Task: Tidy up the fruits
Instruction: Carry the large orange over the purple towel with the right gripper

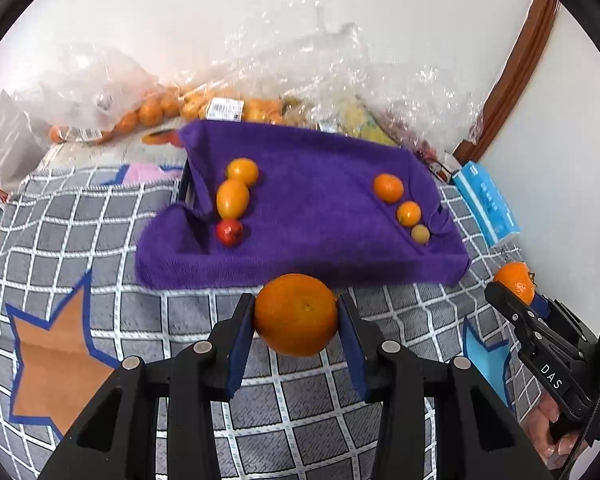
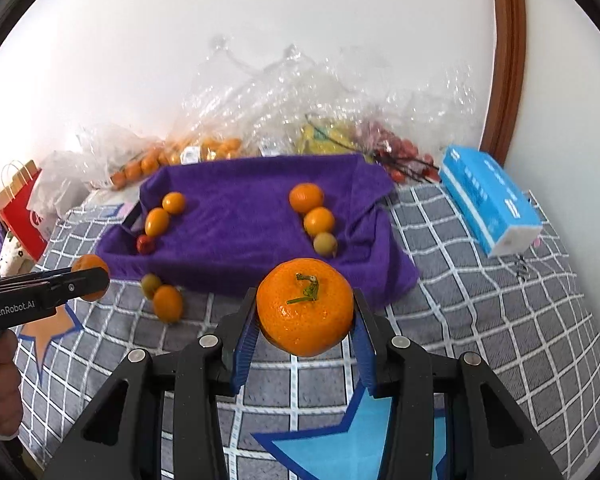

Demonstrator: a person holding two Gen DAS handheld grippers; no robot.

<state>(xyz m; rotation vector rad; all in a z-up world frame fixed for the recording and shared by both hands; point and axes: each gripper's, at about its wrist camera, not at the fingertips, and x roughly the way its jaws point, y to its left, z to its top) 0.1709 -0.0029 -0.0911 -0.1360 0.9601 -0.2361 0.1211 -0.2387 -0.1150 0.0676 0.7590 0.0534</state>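
Note:
My left gripper (image 1: pixel 297 306) is shut on a smooth orange (image 1: pixel 296 320), held clear above the checked mat just in front of the purple towel (image 1: pixel 320 200). My right gripper (image 2: pixel 305 304) is shut on a mandarin with a green stem (image 2: pixel 306 320), also lifted before the towel (image 2: pixel 240 220). Each gripper shows in the other's view with its fruit: the right gripper (image 1: pixel 518 292) and the left gripper (image 2: pixel 92 278). On the towel lie two short rows: two orange fruits and a red one (image 1: pixel 229 232) on the left, two orange fruits and a yellowish one (image 1: pixel 420 234) on the right.
A greenish fruit (image 2: pixel 151 282) and an orange fruit (image 2: pixel 168 303) lie on the mat (image 2: pixel 480 320) before the towel's left corner. Clear plastic bags of fruit (image 2: pixel 204 148) line the back wall. A blue tissue pack (image 2: pixel 488 200) sits right, a red paper bag (image 2: pixel 22 212) left.

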